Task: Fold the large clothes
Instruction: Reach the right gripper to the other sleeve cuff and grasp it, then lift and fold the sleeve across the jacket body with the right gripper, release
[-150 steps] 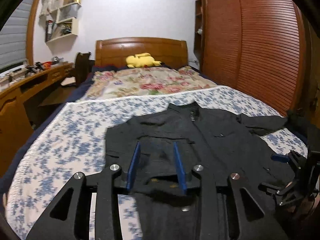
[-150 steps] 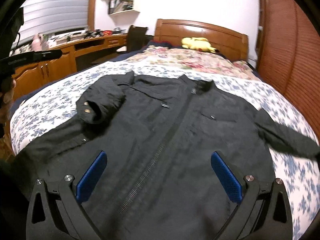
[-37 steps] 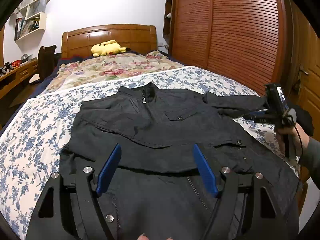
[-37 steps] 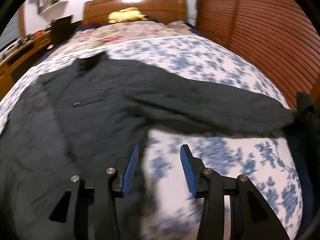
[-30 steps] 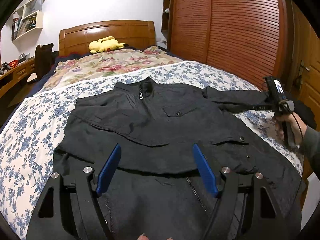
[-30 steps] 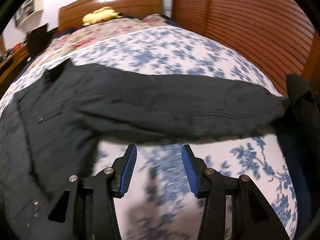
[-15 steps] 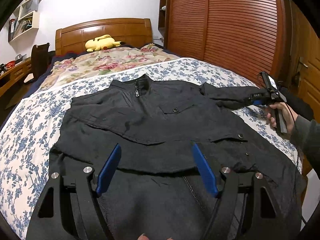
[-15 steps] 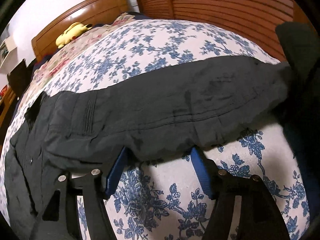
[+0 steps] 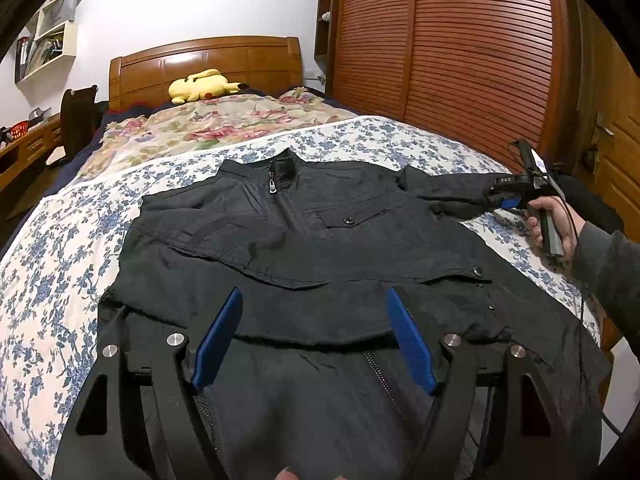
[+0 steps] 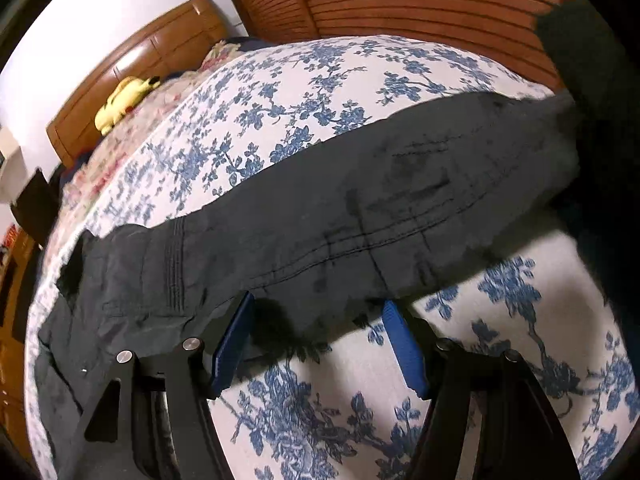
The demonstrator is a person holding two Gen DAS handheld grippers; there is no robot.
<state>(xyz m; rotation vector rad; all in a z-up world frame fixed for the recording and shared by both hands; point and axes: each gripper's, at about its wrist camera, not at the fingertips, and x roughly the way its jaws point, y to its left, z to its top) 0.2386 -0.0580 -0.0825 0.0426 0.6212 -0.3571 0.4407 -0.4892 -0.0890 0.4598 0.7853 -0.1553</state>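
From your left wrist view, the black jacket [image 9: 320, 248] lies face up across the blue-flowered bedspread [image 9: 60, 248], collar toward the headboard [image 9: 208, 60], with its left sleeve already folded over the chest. Your left gripper [image 9: 316, 340] hangs over the hem with its jaws wide apart and nothing between them; keep it low there so it can pin the body if the fabric drags. In the same view the right sleeve [image 9: 452, 192] stretches out toward the wardrobe side, with your right hand [image 9: 552, 220] and its tool at the far end. From your right wrist view, your right gripper [image 10: 316, 340] sits at the lower edge of that sleeve [image 10: 360, 208], blue pads spread on either side of the hem; the cloth seems to lie over the tips, though the dark shadow there makes it hard to say whether it is truly between them. Push in a little deeper so both layers are caught, close firmly, then lift only enough to clear the bedspread and carry the sleeve straight across the chest, keeping the fold at the shoulder seam. Avoid pinching the bedspread along with it.
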